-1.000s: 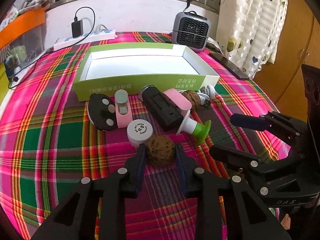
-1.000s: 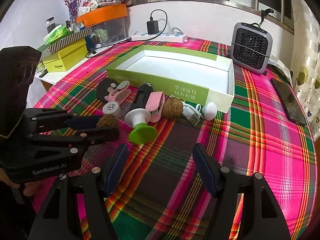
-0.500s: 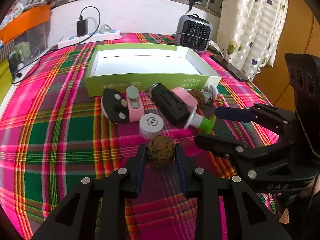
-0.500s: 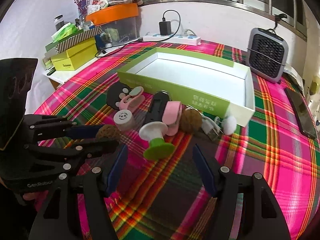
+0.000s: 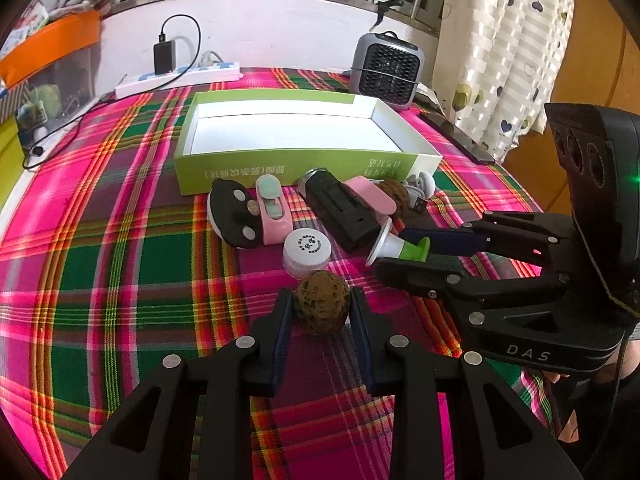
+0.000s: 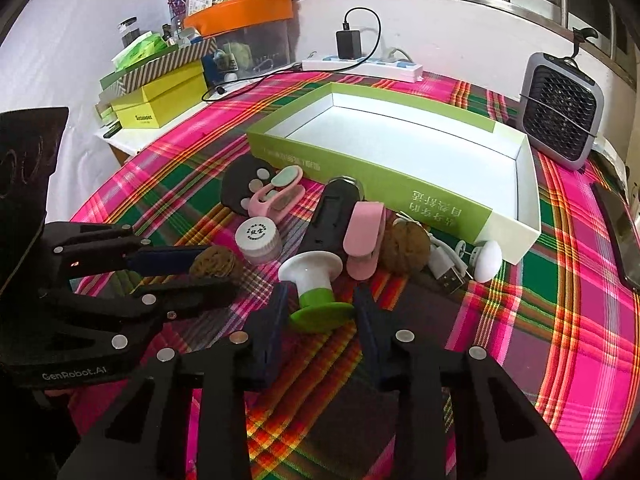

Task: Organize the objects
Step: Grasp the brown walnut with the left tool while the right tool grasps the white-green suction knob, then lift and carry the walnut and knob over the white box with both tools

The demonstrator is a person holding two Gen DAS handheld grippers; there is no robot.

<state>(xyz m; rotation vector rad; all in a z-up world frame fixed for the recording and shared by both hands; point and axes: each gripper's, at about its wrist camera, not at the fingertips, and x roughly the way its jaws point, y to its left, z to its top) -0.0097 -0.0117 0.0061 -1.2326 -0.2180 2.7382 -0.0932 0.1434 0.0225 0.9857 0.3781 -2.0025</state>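
Note:
My left gripper [image 5: 321, 297] is shut on a brown walnut [image 5: 322, 314] just above the plaid cloth. A green-and-white stopper [image 6: 311, 271] lies on its side, and my right gripper [image 6: 320, 300] is closing on its green base, pads touching it. In the left wrist view, that right gripper [image 5: 394, 254] comes in from the right. Behind them lie a white-capped jar [image 5: 306, 248], a black device [image 5: 342, 212], a pink clip [image 6: 364, 236], a second walnut [image 6: 404, 244] and a black pad [image 5: 230, 220]. The open green box [image 5: 304, 164] stands beyond, with nothing inside.
A grey fan heater [image 5: 386, 72] and a white power strip [image 5: 180, 80] stand at the table's far edge. A dark phone [image 6: 616, 228] lies at the right edge. Yellow and striped boxes [image 6: 160, 100] are stacked beyond the table's left side.
The right gripper has moved in over the green-and-white stopper and its jaws have narrowed from wide open onto the green base. The left gripper keeps still with the walnut.

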